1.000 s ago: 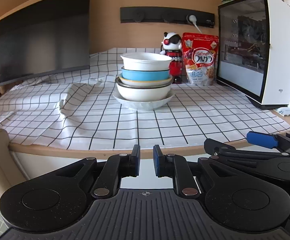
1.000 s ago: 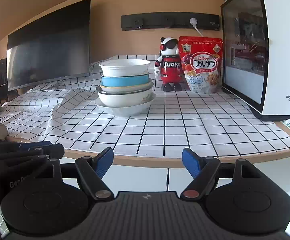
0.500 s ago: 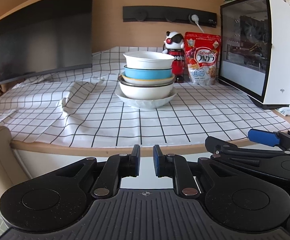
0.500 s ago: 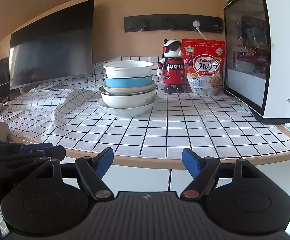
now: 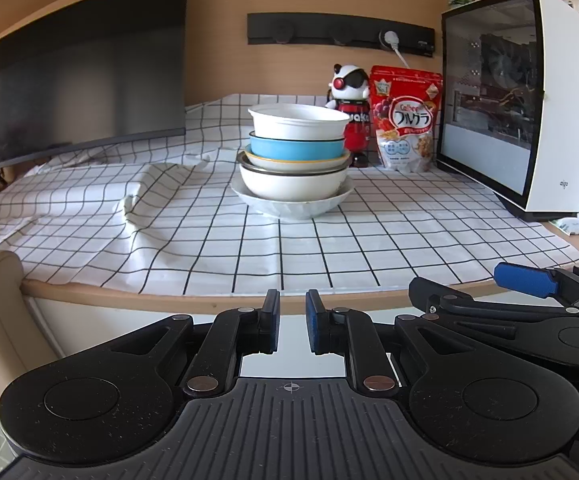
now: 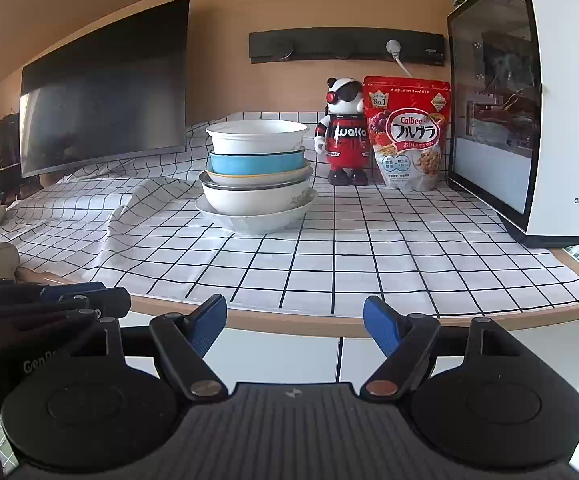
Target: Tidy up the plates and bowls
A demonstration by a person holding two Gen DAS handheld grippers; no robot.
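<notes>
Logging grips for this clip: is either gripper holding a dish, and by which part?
Nothing is held. The left gripper is shut on nothing, the right gripper open; both are short of the stacked bowls.

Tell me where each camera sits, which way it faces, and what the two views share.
Left wrist view: on the left hand-held gripper, shut and empty, off the counter's front edge, facing the bowl stack; the right hand-held gripper shows at right.
Right wrist view: on the right hand-held gripper, open and empty, facing the same stack; the left one's fingers show at left.
Shared: stack, checked cloth, cereal bag, figurine.
</notes>
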